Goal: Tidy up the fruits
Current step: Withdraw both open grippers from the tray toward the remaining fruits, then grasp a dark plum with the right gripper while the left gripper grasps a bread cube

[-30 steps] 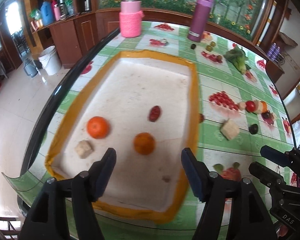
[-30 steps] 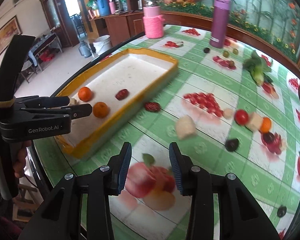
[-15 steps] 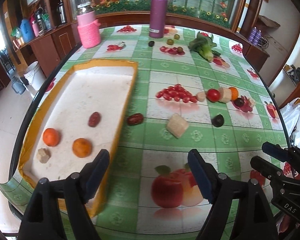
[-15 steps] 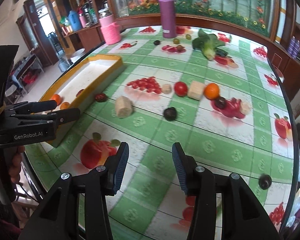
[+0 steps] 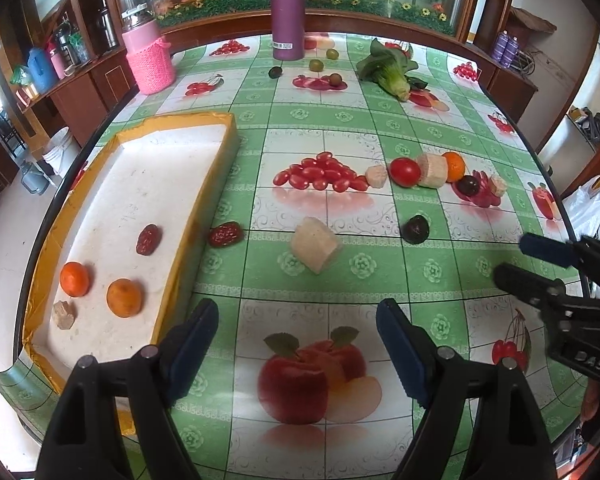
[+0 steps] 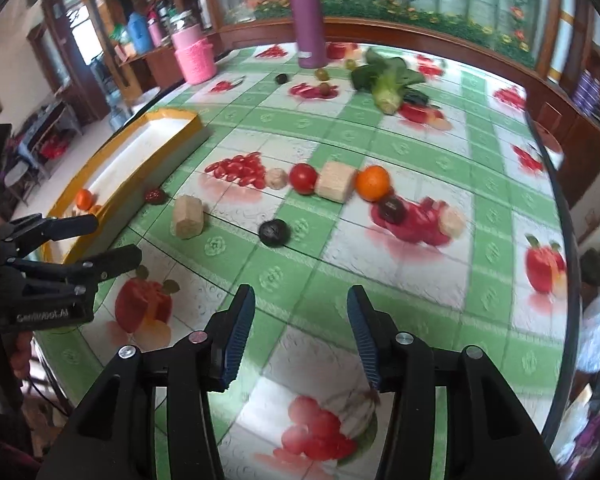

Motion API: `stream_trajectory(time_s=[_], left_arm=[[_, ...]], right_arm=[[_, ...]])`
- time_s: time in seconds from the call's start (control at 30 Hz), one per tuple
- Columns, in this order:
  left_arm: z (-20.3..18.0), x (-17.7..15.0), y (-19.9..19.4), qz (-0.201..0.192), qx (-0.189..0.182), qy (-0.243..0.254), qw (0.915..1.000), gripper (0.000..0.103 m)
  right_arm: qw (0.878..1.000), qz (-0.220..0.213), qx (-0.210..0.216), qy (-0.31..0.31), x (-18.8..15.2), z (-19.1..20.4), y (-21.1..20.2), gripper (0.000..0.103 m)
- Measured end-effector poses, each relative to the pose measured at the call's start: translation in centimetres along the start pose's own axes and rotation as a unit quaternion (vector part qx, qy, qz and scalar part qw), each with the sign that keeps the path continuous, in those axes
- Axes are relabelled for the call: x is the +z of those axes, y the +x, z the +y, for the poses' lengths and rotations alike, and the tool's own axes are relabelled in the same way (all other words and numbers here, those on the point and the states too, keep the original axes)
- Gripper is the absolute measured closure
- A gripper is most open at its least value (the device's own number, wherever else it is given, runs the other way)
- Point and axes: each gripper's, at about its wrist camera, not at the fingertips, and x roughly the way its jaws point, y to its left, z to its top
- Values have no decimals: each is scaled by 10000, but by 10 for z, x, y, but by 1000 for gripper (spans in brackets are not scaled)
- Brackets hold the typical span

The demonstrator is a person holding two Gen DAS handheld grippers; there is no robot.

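A yellow-rimmed white tray [image 5: 188,216] lies at the table's left edge. It holds two oranges [image 5: 125,297], a red date [image 5: 149,239] and a beige chunk [image 5: 64,314]. On the tablecloth lie a red date [image 5: 225,234], a beige block [image 5: 314,245], a dark fruit [image 5: 416,229], a tomato [image 5: 405,172] and an orange [image 5: 454,166]. My left gripper [image 5: 298,348] is open and empty over the near tablecloth. My right gripper [image 6: 300,328] is open and empty; the dark fruit [image 6: 274,233] lies ahead of it.
A purple flask [image 5: 287,10] and a pink knitted jar [image 5: 149,60] stand at the back. A green vegetable [image 5: 388,72] and small olives [image 5: 316,65] lie near them. The round table's edge [image 5: 32,264] runs close by the tray on the left.
Both grippers have swung right, away from the tray and toward the fruits on the tablecloth. The right gripper's jaws have opened wider. Nothing was picked up.
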Motion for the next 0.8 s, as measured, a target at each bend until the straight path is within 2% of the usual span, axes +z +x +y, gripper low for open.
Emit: stream_trajectory(time_s=[0.1,0.27,0.37,0.4,0.43,0.47,0.7,0.8], left_arm=[[6,1,3,59,96,-54,9999,20],[17,4,9,150,230,-148,9995,20],[18,9,13,206,250,-181,9993,20],[16,11,15,229,240,-176,9993,20],[14,13,18,255,222,-168,9993,20],[12,15,21,285,206,-161,9993,20],[-14,35,53,612,55,-55,9981,20],[-17,43,70,787,-82,-200,9967,20]], right_arm=[[9993,227,107,-292,13,9,30,49],[9982,375,267,-396,29,11,65,50],[9972,478,381,-434,34,8,79,61],[9974,405,384,-461,34,7,80,66],[9972,406,395,-494,34,6,81,77],[9972,387,378,-515,34,5,81,80],[9983,156,499,-240,18,-17,56,80],[9983,136,556,-92,13,-28,47,80]])
